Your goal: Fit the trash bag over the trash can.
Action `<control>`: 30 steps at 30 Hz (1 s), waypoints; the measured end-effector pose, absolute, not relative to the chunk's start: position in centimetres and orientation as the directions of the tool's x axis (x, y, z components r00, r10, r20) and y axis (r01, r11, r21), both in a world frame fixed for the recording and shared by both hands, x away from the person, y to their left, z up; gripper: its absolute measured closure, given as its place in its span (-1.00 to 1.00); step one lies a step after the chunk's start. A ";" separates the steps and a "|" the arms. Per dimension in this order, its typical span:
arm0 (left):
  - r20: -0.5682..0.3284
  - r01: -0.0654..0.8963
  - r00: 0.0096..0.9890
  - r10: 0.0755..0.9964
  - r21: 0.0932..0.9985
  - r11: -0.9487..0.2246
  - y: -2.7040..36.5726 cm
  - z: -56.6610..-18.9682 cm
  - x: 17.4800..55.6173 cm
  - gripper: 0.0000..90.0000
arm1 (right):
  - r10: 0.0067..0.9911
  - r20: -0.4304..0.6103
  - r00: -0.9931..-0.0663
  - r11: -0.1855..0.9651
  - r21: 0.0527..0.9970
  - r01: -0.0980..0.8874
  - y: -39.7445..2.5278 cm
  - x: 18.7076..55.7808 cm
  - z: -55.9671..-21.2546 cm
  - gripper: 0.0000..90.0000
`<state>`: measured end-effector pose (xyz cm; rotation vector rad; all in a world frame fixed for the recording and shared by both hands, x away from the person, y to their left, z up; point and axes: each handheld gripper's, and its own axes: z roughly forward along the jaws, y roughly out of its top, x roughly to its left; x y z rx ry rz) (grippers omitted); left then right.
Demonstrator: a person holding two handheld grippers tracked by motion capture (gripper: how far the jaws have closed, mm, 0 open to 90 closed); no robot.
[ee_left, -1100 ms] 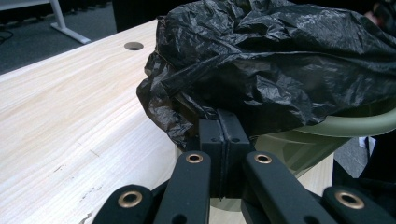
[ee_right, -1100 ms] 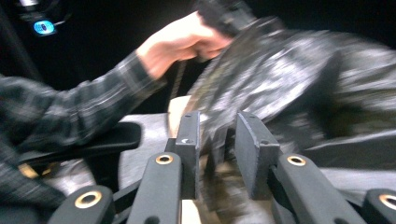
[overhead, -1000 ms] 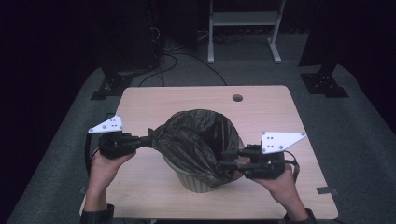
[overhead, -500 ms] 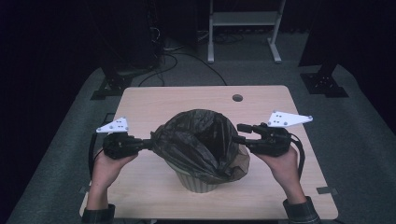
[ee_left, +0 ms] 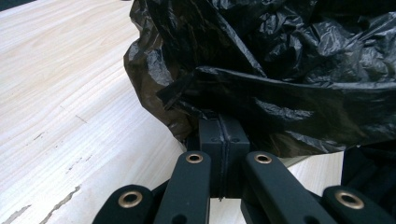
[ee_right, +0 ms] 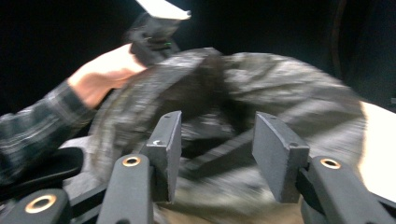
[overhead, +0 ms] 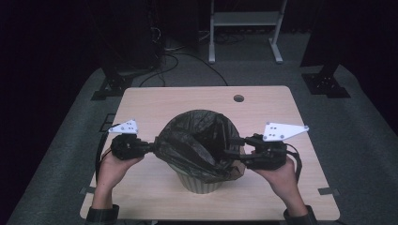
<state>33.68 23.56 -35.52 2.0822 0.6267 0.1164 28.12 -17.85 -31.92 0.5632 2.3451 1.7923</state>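
Observation:
A black bin bag (overhead: 199, 140) lines a pale ribbed bin (overhead: 199, 185) in the middle of the wooden table (overhead: 155, 101). My left gripper (overhead: 152, 147) is shut on the bag's left edge and pulls it outward. The left gripper view shows the jaws of the left gripper (ee_left: 223, 133) pressed together on a fold of the bag (ee_left: 280, 70). My right gripper (overhead: 233, 146) is at the bag's right rim. In the right gripper view the right gripper (ee_right: 217, 140) is open, with the blurred bag (ee_right: 280, 88) just beyond its jaws and nothing between them.
A round cable hole (overhead: 239, 98) sits near the table's far edge. Behind the table are a white metal stand (overhead: 244, 28), black stand feet (overhead: 112, 86) and cables on the grey floor. The other hand (ee_right: 105, 70) shows across the bag in the right gripper view.
My right gripper left the bag's front right, lifted out to the right, and has come back down to the right rim. The left gripper stayed shut on the left edge.

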 end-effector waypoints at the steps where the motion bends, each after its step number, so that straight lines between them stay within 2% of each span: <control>1: -0.155 0.386 0.867 0.474 0.810 -0.442 23.5 -35.5 33.7 1.00 | 0.361 0.113 -0.926 0.232 0.950 0.207 -17.4 28.0 -31.9 0.12; 7: -0.155 0.384 0.867 0.474 0.813 -0.437 23.6 -35.4 33.6 1.00 | 0.296 0.104 -0.949 0.281 0.940 0.191 -14.2 27.5 -31.6 0.12; 13: -0.157 0.381 0.866 0.474 0.821 -0.425 24.0 -35.2 33.4 1.00 | 0.289 0.164 -0.943 0.199 0.954 0.226 -14.4 27.3 -31.2 0.12; 17: -0.154 0.379 0.866 0.476 0.824 -0.422 24.2 -35.1 33.4 1.00 | 0.267 0.172 -0.948 0.229 0.944 0.236 -13.7 26.9 -31.1 0.12; 19: -0.153 0.378 0.866 0.477 0.825 -0.421 24.2 -35.1 33.4 1.00 | 0.268 0.159 -0.950 0.259 0.938 0.230 -13.3 26.8 -31.2 0.28; 23: -0.154 0.377 0.865 0.477 0.827 -0.417 24.2 -35.0 33.3 1.00 | 0.262 0.119 -0.958 0.290 0.937 0.196 -12.9 26.3 -31.4 0.83; 26: -0.152 0.373 0.867 0.475 0.829 -0.416 24.3 -34.8 33.1 1.00 | 0.244 0.090 -0.966 0.296 0.941 0.162 -12.7 25.7 -31.3 0.98; 30: -0.150 0.370 0.868 0.474 0.831 -0.415 24.4 -34.6 33.0 1.00 | 0.193 0.062 -0.979 0.321 0.939 0.123 -11.8 24.4 -31.3 0.99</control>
